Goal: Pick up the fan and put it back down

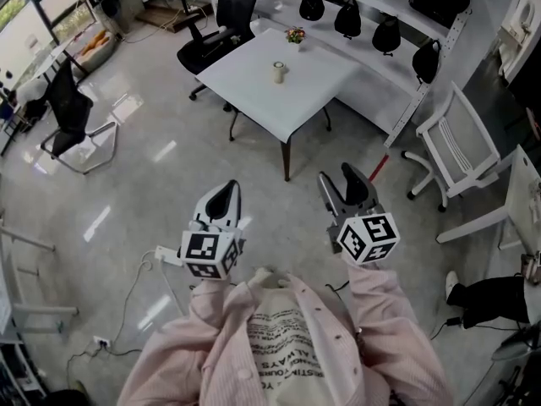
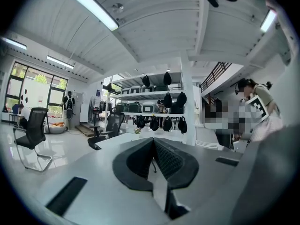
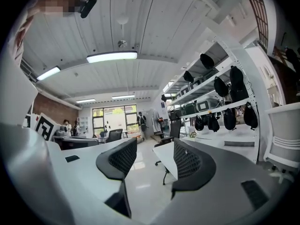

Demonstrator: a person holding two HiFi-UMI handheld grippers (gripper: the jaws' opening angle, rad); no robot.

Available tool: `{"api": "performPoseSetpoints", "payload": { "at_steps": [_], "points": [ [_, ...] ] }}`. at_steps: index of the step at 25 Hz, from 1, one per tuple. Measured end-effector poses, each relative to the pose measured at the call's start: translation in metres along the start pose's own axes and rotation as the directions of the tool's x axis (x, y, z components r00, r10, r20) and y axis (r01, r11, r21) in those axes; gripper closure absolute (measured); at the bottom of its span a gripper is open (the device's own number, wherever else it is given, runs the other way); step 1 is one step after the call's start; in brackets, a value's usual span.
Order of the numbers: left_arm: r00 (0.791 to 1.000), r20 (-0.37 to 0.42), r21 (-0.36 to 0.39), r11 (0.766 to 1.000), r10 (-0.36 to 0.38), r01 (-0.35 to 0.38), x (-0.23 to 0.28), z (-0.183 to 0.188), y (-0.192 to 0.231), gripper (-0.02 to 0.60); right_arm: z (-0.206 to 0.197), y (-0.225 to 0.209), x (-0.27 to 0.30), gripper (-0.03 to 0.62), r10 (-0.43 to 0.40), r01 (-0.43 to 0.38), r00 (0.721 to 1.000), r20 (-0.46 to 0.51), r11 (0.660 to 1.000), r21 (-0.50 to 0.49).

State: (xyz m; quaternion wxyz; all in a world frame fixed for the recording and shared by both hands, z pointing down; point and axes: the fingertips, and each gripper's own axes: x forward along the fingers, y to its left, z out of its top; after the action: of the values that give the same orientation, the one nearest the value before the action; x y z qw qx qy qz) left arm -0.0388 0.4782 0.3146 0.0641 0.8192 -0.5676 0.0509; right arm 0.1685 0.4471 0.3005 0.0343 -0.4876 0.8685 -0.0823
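I hold above glossy grey floor (image 1: pixel 152 167), short of the white square bench (image 1: pixel 254 91).
The left hand-held gripper (image 1: pixel 225 194) has its ribbed black pads pressed together. The right hand-held gripper (image 1: pixel 341 180) is spread and empty, with open floor ahead. I cannot pick out the fan.

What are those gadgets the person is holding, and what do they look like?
The left hand-held gripper and the right hand-held gripper look alike: pale grey bodies, two black dimpled pads, and a white cube printed with black square markers. The person wears pale pink sleeves.
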Motion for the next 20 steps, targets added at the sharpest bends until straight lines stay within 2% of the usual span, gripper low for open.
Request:
{"api": "performPoseSetpoints", "payload": {
  "at_steps": [12, 20],
  "points": [
    [0.998, -0.056, -0.031, 0.999, 0.011, -0.013, 0.041, -0.022, 0.019, 0.580, -0.017, -0.023, 0.039, 0.378, -0.006, 0.007, 1.000, -0.023, 0.998, 0.063],
    [0.997, -0.076, -0.081, 0.997, 0.013, -0.019, 0.103, -0.032, 0.066, 0.580, -0.033, -0.047, 0.111, 0.378, -0.013, 0.017, 0.998, -0.055, 0.997, 0.077]
  ]
}}
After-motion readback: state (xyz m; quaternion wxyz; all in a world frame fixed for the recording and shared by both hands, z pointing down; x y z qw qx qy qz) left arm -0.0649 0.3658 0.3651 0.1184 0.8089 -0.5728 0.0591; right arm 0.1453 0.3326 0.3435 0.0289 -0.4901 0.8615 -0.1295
